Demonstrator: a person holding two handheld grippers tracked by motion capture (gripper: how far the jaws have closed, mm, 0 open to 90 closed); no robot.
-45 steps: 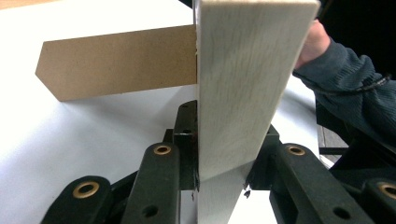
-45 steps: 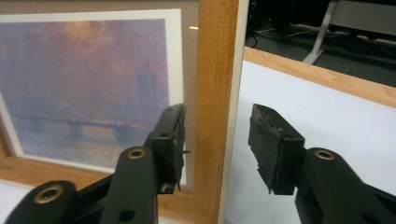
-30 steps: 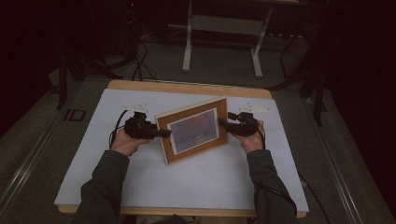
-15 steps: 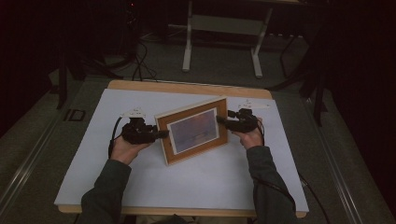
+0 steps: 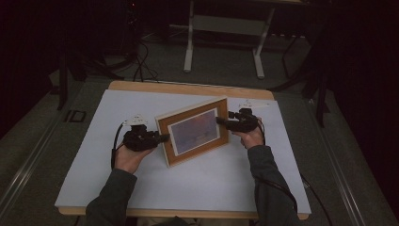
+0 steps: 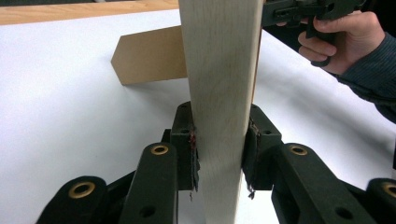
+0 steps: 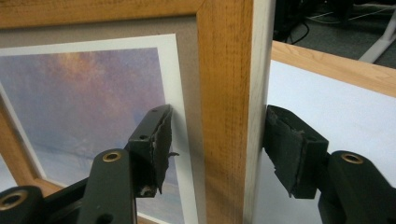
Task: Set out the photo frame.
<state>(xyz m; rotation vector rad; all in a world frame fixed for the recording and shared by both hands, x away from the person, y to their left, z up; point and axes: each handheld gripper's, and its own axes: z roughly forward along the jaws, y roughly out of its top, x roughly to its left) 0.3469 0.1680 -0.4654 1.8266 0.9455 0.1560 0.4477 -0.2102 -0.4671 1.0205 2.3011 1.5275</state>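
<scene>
Between both grippers: picture frame (image 5: pixel 195 129).

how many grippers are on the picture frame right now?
2. The left gripper is clamped on the picture frame at its left edge, pads pressing the wood. The right gripper straddles its right edge, with a gap visible at each pad.

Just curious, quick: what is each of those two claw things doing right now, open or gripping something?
Left gripper: closed on the side rail of the picture frame.
Right gripper: open, jaws straddling the frame's other rail, pads not pressing.
</scene>
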